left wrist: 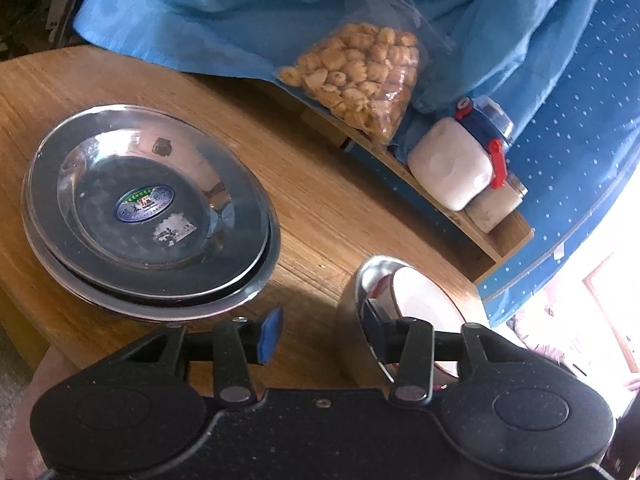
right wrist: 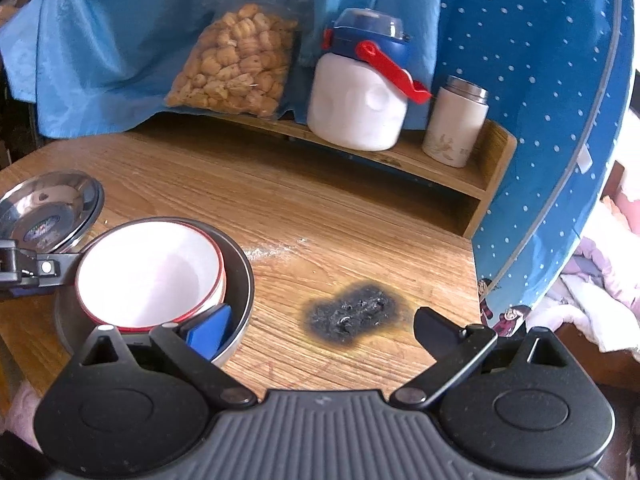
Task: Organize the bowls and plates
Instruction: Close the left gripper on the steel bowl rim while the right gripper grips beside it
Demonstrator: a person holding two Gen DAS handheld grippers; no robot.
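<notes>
My left gripper (left wrist: 320, 336) gapes, one finger seemingly inside the steel bowl (right wrist: 236, 280); right gripper (right wrist: 316, 328) wide, empty.

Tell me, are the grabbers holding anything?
Nothing is held. Left gripper straddles the steel bowl rim with jaws apart; right gripper is open too, one finger inside that bowl.

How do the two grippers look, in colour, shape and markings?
Both are black plastic, each with two round lobes and hinged link arms fixed by silver pins. The left gripper has a speckled flat body and blue pads on its jaws. The right gripper has a ribbed grey centre plate; one blue pad shows. No sleeve is clearly visible.
</notes>
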